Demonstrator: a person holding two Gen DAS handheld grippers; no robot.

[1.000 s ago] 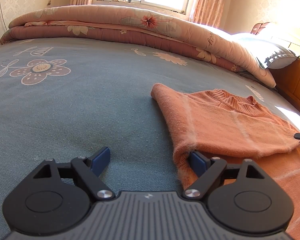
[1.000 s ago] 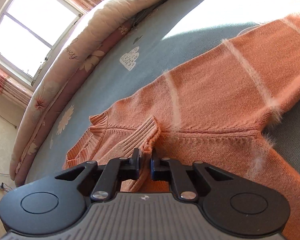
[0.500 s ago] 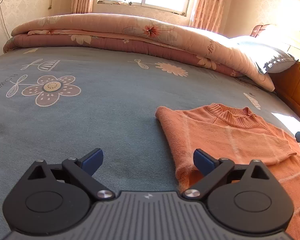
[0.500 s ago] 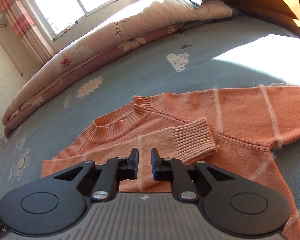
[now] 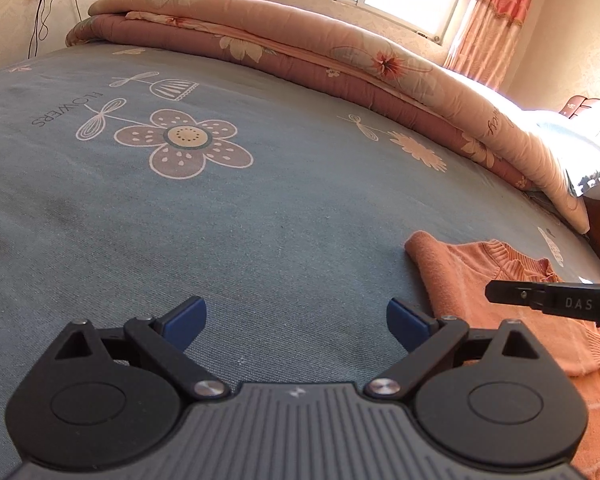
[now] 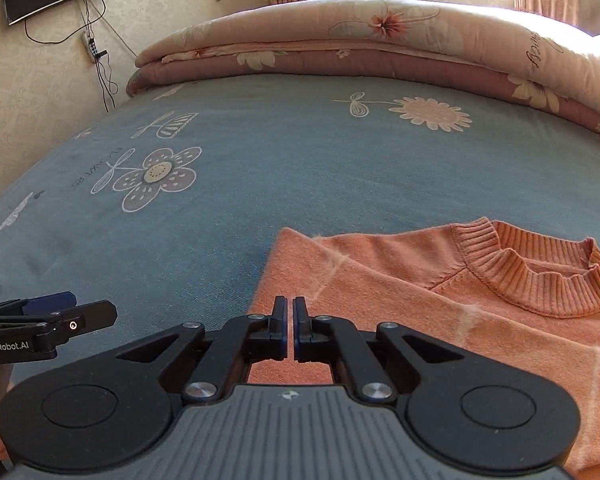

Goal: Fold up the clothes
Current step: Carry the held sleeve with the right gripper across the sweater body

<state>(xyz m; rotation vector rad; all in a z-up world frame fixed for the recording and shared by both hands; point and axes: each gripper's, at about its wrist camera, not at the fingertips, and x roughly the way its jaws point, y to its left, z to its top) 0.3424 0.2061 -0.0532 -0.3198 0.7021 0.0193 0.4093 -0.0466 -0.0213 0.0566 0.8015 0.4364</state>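
Both grippers have pulled back from the sweater, and the right one has let the cuff go.

Orange sweater [image 6: 440, 300] lies flat on the blue bedsheet [image 6: 260, 168], collar up, its left edge folded in. Right gripper [image 6: 291, 328] hovers above that edge, jaws nearly together and empty; left gripper [image 5: 296, 320] hangs wide apart over bare sheet beside it. Judging by this, one sleeve fold is done; next likely calls for reaching the other sleeve or hem. Folded quilt [image 6: 380, 40] sits behind.
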